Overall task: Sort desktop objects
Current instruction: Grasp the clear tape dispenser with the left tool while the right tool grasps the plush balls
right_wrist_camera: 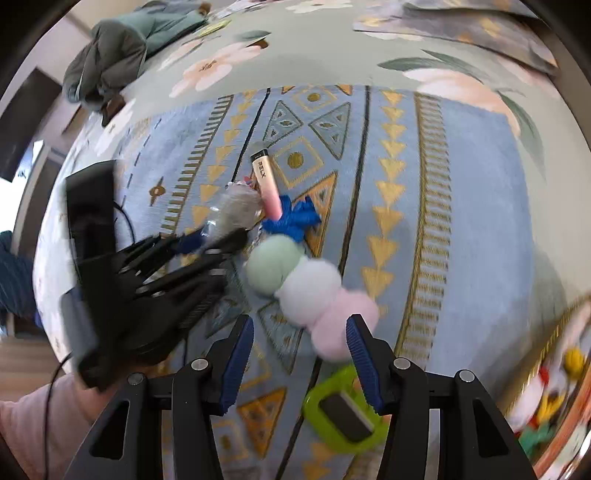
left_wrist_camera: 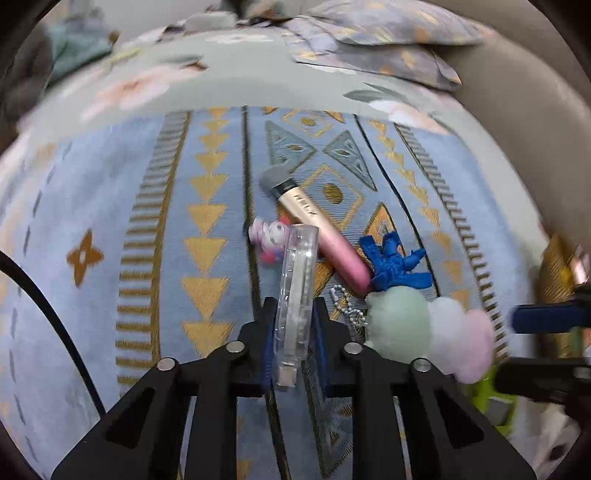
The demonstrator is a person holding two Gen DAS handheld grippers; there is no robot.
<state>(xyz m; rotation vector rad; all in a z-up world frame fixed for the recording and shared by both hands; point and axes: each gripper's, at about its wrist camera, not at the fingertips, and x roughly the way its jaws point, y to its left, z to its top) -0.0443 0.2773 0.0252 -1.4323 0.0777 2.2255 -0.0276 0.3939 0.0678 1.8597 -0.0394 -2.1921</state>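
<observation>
My left gripper (left_wrist_camera: 293, 314) is shut on a clear plastic case (left_wrist_camera: 297, 280) held on edge above a blue patterned mat (left_wrist_camera: 92, 206). Just beyond it lie a small pink plush figure (left_wrist_camera: 269, 236), a gold-and-pink pen-shaped stick (left_wrist_camera: 317, 232), a blue ribbon bow (left_wrist_camera: 393, 264) and a green, white and pink pom-pom charm (left_wrist_camera: 428, 332) with a bead chain (left_wrist_camera: 347, 308). In the right wrist view my right gripper (right_wrist_camera: 301, 354) stands open over the charm's pink end (right_wrist_camera: 332, 332) and a lime-green framed item (right_wrist_camera: 343, 410). The left gripper (right_wrist_camera: 207, 240) with the clear case (right_wrist_camera: 236, 210) shows at left.
The mat lies on a floral sheet (right_wrist_camera: 221, 62). A patterned pillow (left_wrist_camera: 388, 33) sits at the back, crumpled grey-green clothes (right_wrist_camera: 110, 62) at back left. Bright toys in a tray (right_wrist_camera: 554, 391) blur at the right edge. A black device (right_wrist_camera: 88, 206) and cable are at left, a pink sleeve (right_wrist_camera: 29, 424) below.
</observation>
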